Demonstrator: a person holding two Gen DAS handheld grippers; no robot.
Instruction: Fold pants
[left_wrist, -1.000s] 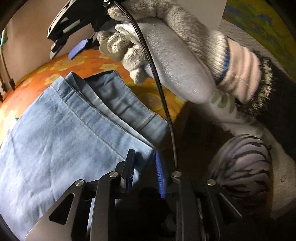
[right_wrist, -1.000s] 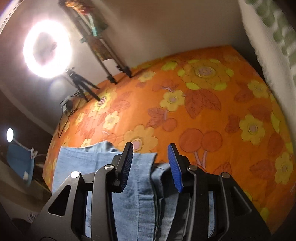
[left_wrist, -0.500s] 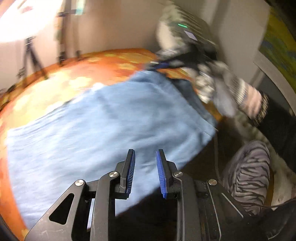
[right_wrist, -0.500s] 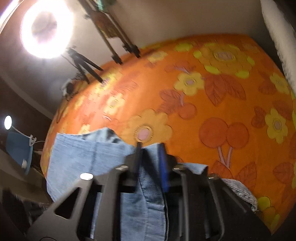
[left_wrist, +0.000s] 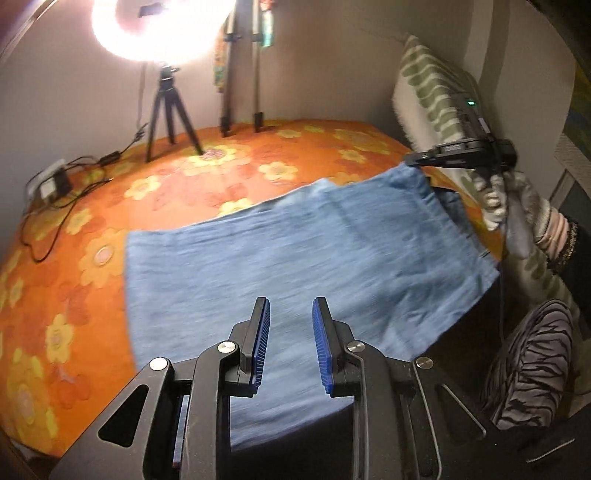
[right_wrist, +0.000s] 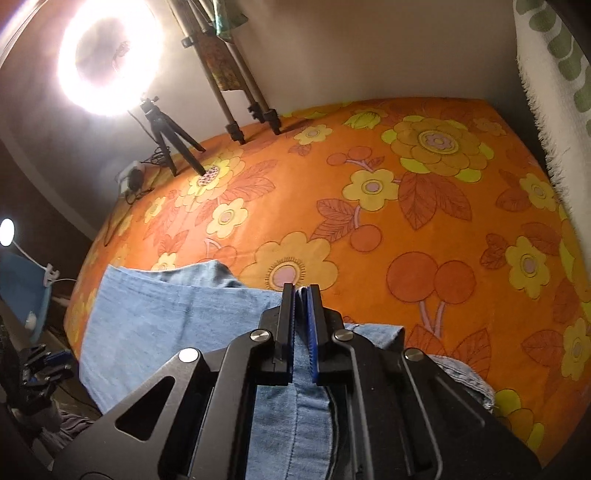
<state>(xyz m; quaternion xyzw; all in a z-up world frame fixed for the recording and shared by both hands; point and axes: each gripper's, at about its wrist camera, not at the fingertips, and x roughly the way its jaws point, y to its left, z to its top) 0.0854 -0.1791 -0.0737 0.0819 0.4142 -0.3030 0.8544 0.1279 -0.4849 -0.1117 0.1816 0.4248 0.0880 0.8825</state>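
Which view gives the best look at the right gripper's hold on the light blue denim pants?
The right wrist view: the right gripper has its blue pads shut on a fold of the light blue denim pants, close up. The left wrist view shows it only small and far off, at the pants' far corner.

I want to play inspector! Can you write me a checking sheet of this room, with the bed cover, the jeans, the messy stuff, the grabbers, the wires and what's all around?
Surface: orange flowered cover, flat.
Job's things: blue jeans spread on the cover, one edge lifted at the far right.
Clutter: nothing seen on the cover beside the stands.
Grippers: left gripper above the jeans, fingers apart, nothing between them; right gripper just closed, pinching the jeans' edge.
Cables: black cables and a plug box at the cover's far left.
Surroundings: ring light on a small tripod, taller stand legs, green-patterned cushion against the wall.
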